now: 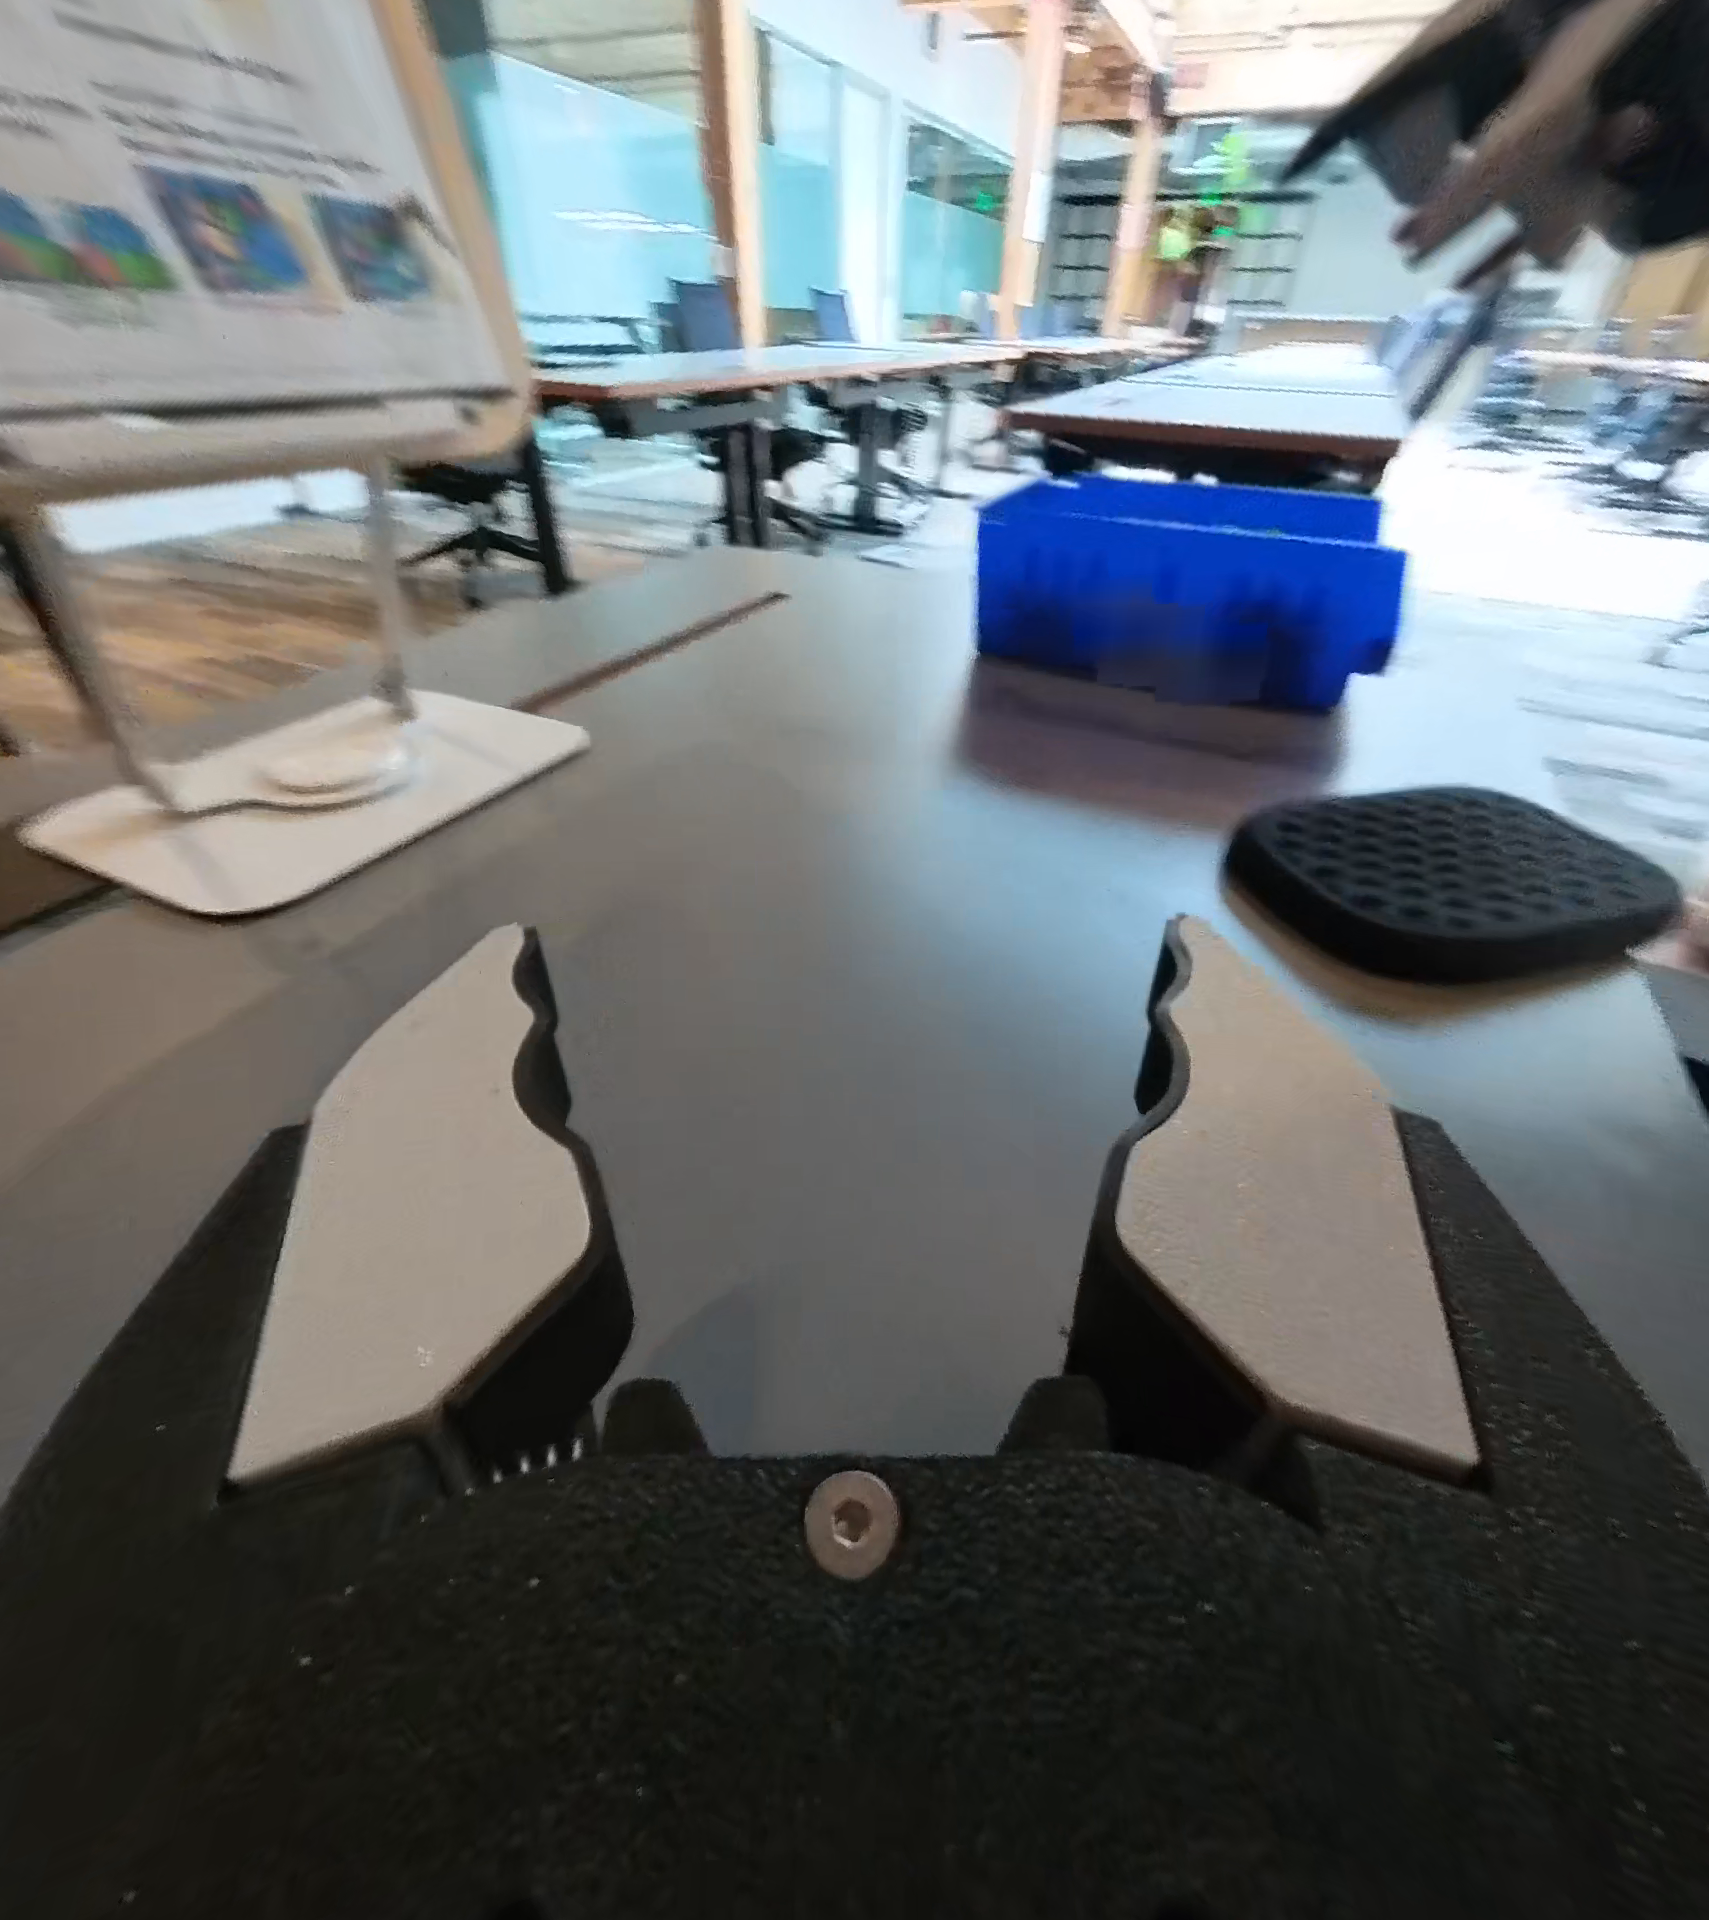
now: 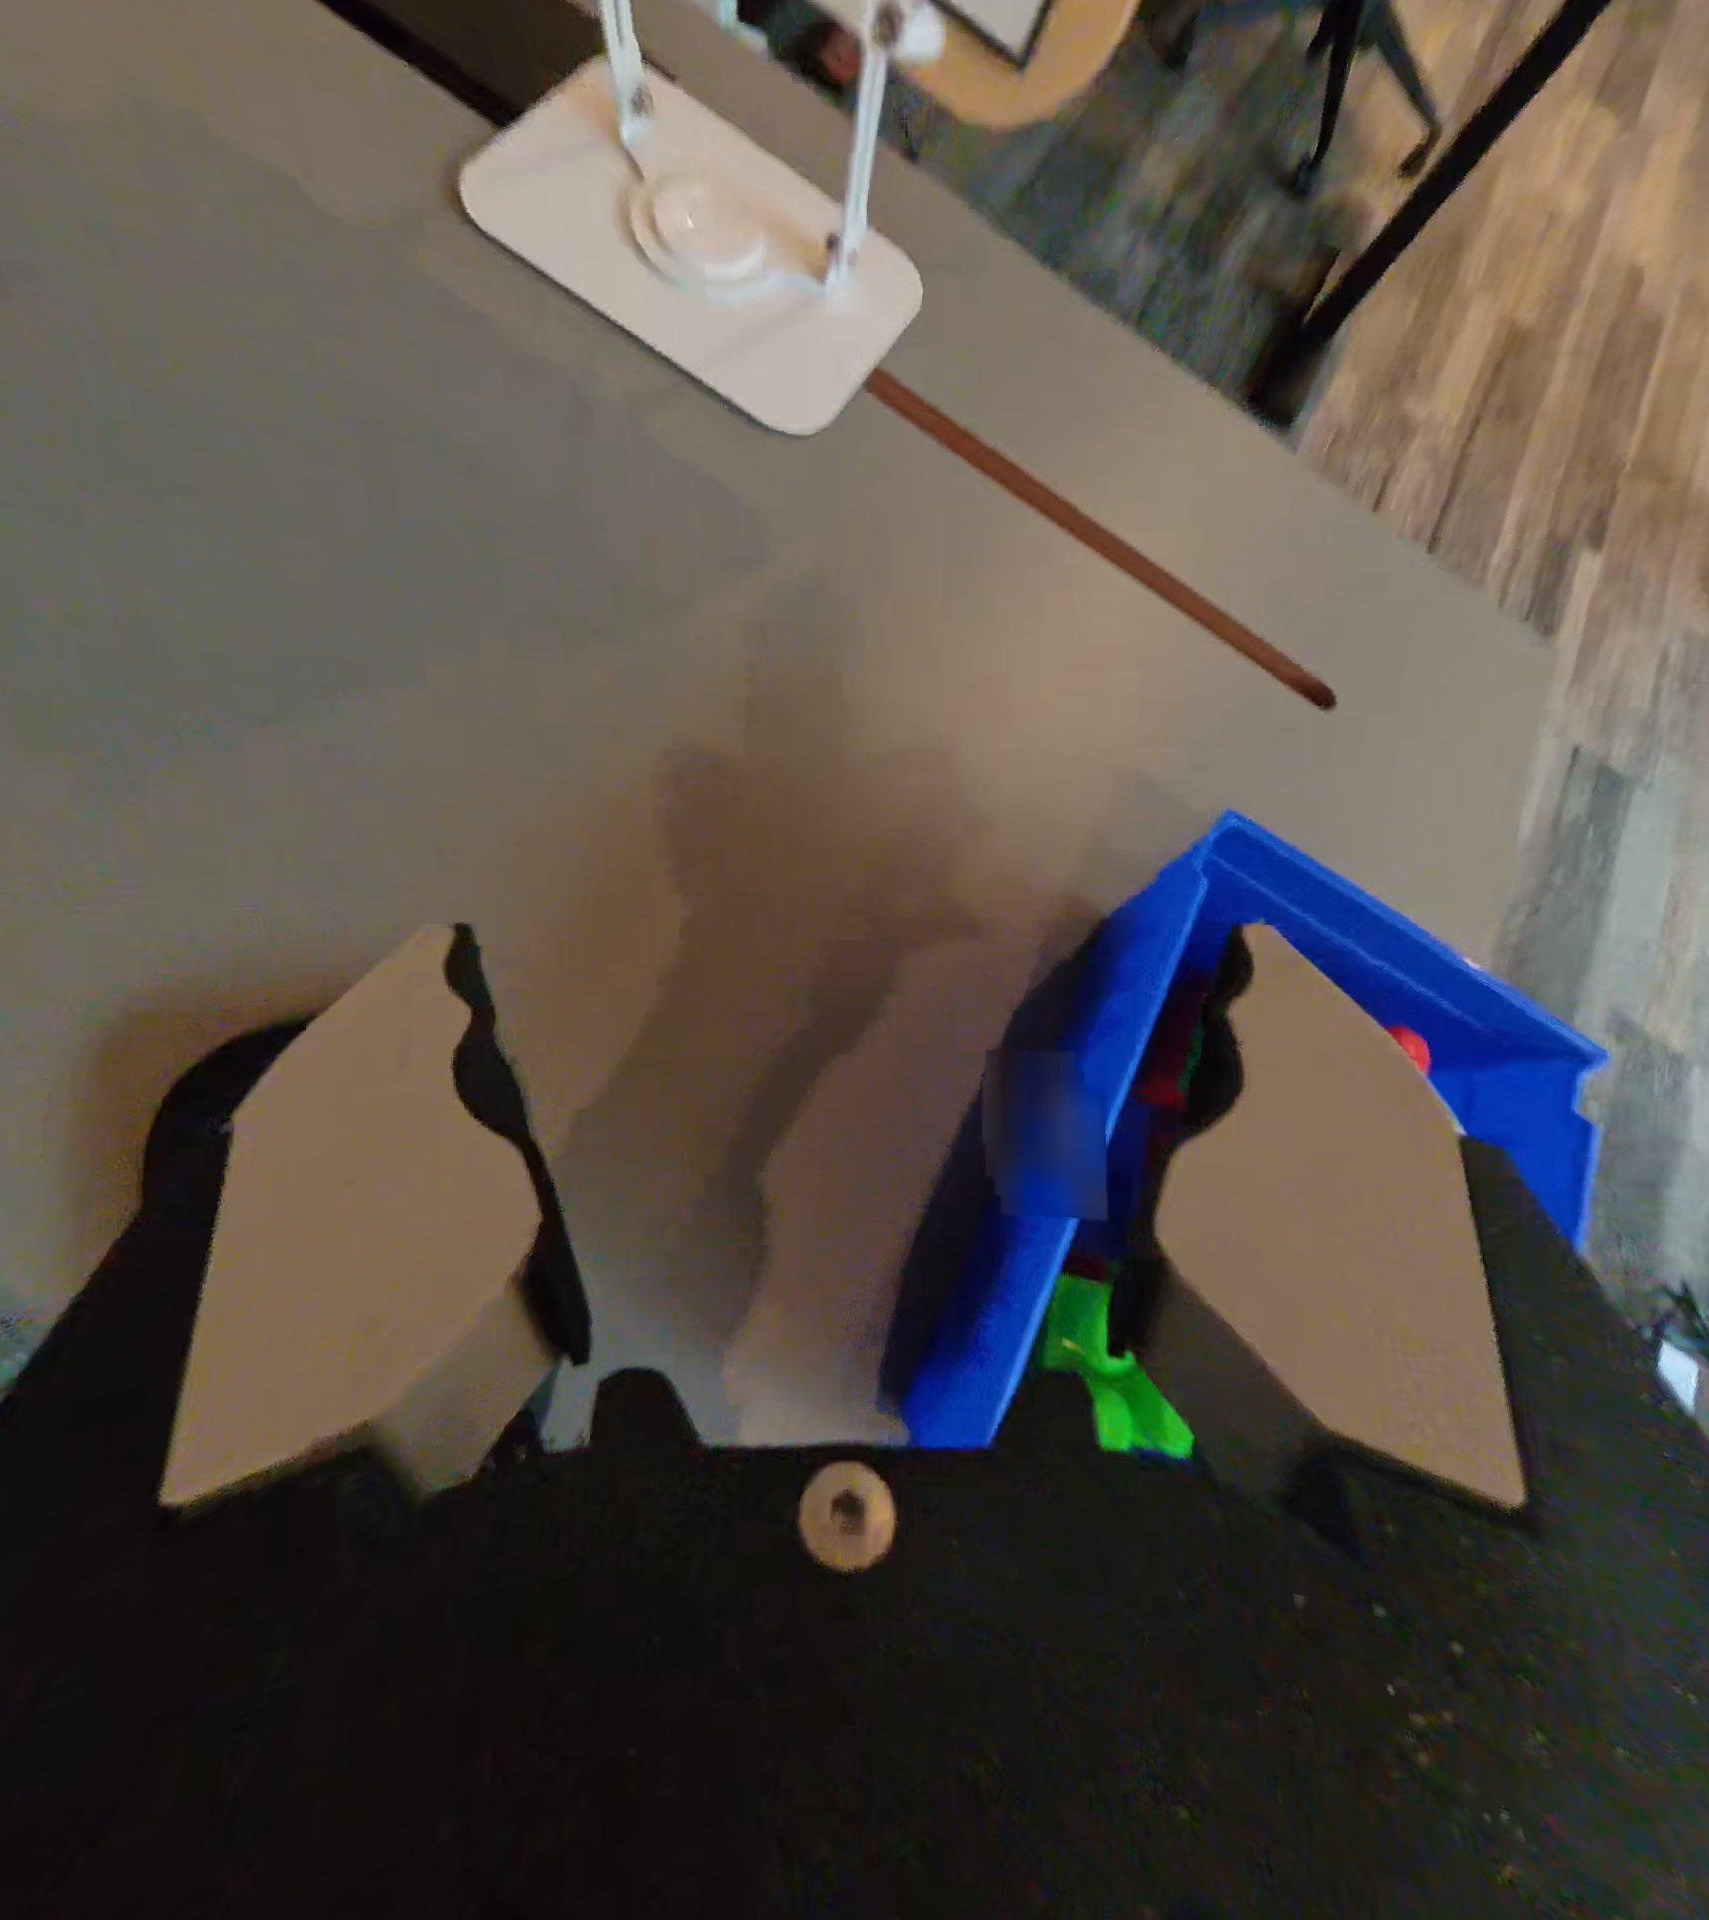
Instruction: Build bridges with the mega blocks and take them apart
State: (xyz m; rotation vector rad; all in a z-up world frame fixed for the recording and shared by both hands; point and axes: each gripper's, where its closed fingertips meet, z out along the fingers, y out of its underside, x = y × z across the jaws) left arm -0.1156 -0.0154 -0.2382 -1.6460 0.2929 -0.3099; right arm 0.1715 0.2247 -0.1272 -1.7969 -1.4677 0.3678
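We are in an open office with rows of desks and chairs behind a dark grey table. Our left tongs sit low over the bare table, pointing level along it, spread wide with nothing between the fingers. Ahead on the left stands a white stand carrying a printed sheet; ahead on the right sits the blue bin, and nearer, at the right edge, a black perforated pad. In the upper right corner of the left wrist view we see the right tongs, blurred, held high above the bin. From the right wrist view those tongs point steeply downward, also wide open and empty, one finger over the bin's interior. The mega blocks, green and red, lie inside the bin, mostly hidden.
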